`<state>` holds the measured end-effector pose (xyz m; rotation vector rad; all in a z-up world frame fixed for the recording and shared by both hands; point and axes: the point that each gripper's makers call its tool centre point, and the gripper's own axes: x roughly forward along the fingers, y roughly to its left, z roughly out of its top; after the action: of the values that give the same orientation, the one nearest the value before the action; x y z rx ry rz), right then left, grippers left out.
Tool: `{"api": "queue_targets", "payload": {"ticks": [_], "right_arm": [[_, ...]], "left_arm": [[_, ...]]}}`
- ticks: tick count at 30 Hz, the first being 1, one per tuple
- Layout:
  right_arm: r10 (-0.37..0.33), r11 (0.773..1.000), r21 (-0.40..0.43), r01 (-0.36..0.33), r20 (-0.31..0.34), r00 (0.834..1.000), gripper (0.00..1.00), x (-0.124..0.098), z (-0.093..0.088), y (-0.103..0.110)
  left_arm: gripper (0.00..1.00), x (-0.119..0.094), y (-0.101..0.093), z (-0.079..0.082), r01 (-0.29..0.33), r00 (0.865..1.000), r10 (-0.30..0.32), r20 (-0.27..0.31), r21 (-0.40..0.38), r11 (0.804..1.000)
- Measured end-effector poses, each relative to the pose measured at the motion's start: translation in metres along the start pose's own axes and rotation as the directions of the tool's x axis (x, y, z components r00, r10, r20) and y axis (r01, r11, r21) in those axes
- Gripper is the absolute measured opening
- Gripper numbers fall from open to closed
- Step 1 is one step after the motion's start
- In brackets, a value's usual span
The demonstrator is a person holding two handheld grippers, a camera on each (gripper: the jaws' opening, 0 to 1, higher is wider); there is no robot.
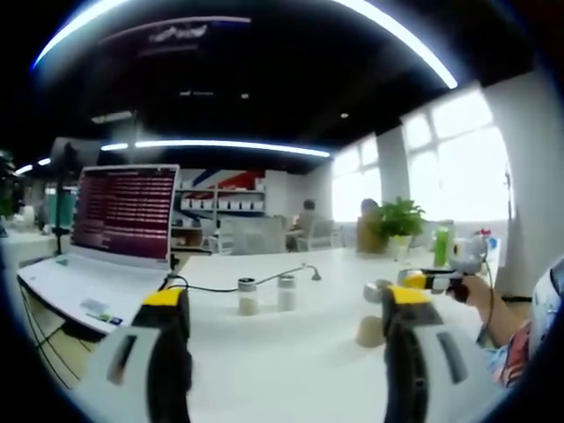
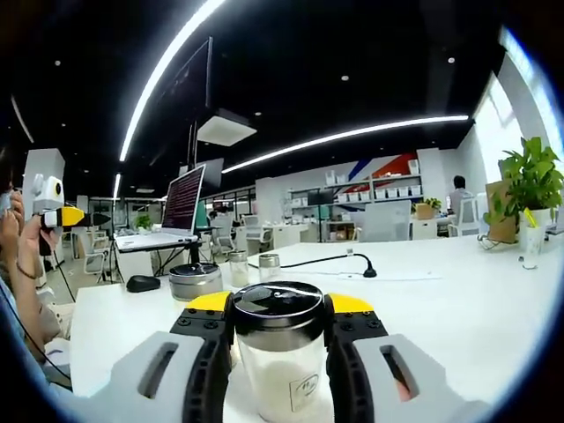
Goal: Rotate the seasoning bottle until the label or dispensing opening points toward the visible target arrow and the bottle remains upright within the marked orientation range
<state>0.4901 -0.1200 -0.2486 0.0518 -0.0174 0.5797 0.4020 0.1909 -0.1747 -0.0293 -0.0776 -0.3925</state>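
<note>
Gripped between the right gripper jaws, the seasoning bottle is mid-rotation; the left gripper is held open, empty. A steady upright twist is called for next.

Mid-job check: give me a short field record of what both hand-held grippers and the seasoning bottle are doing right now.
right hand-held gripper: shut on the seasoning bottle
bottle pose: upright on the white table, dark lid on top
bottle label: small mark on the glass, facing the camera
left hand-held gripper: open, holding nothing, above the table
ahead of left hand-held gripper: two small shakers, standing side by side
other items: laptop, round tin, microphone cable
target arrow: none seen
</note>
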Motion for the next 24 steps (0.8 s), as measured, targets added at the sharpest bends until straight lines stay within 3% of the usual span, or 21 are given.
{"api": "queue_targets", "payload": {"ticks": [14, 24], "right_arm": [[-0.099, 0.995, -0.006, 0.099, -0.002, 0.995, 0.40, -0.0005, -0.0009, -0.0005], [-0.132, 0.991, -0.021, 0.132, -0.011, 0.991, 0.40, -0.0005, -0.0022, -0.0017]], "left_arm": [[0.95, -0.0037, -0.0006, 0.0021, 0.002, 1.000, -0.001, 0.012, -0.027, 1.000], [0.95, -0.0008, -0.0024, -0.0007, 0.011, 1.000, -0.011, 0.000, -0.024, 1.000]]}}
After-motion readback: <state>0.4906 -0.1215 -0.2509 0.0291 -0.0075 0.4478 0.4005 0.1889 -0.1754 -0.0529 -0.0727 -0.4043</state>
